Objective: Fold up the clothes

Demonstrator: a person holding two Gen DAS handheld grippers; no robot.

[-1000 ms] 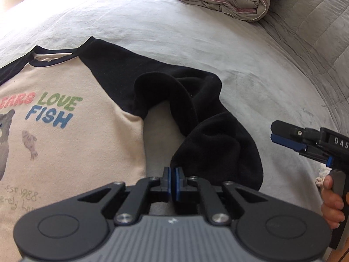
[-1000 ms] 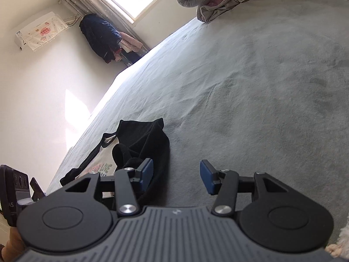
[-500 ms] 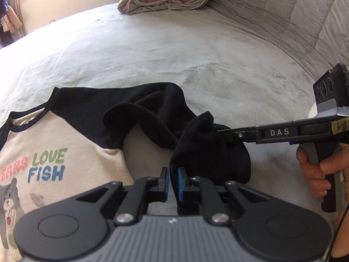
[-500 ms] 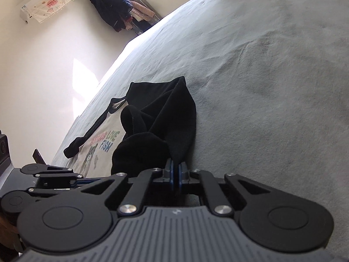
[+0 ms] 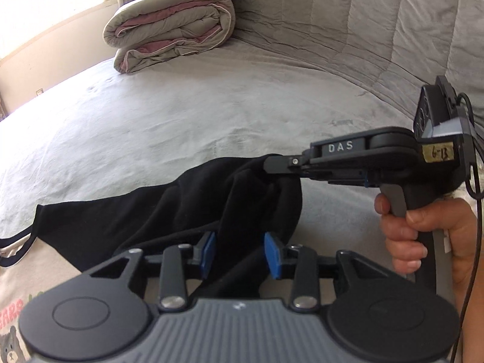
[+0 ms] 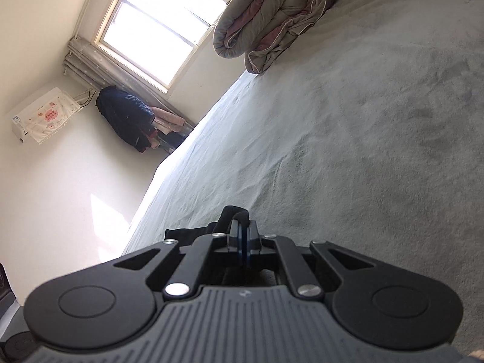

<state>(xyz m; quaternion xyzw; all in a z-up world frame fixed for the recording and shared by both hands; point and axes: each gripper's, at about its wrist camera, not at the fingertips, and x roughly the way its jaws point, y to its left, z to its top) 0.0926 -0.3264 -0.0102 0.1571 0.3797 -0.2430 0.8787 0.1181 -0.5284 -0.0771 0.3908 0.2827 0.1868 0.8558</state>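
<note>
A cream shirt [image 5: 45,272] with black sleeves and a printed front lies on the grey bed [image 5: 181,115]. Its black sleeve [image 5: 211,199] is bunched and lifted at the right end. My right gripper [image 5: 272,165], held by a hand [image 5: 423,236], is shut on that sleeve end. In the right wrist view the same gripper [image 6: 243,242] pinches black cloth [image 6: 233,214] above the bed. My left gripper [image 5: 240,252] sits just below, its jaws opening. A fold of the sleeve hangs loose between its blue pads [image 5: 208,251].
A folded grey and pink duvet [image 5: 172,30] lies at the far end of the bed, under a bright window [image 6: 160,27]. A quilted grey headboard [image 5: 363,30] rises on the right. Dark clothes [image 6: 130,121] hang by the wall beyond the bed's edge.
My right gripper closed on the sleeve end and raised it. My left gripper, shut a second ago, has let its pads part and swung toward the headboard.
</note>
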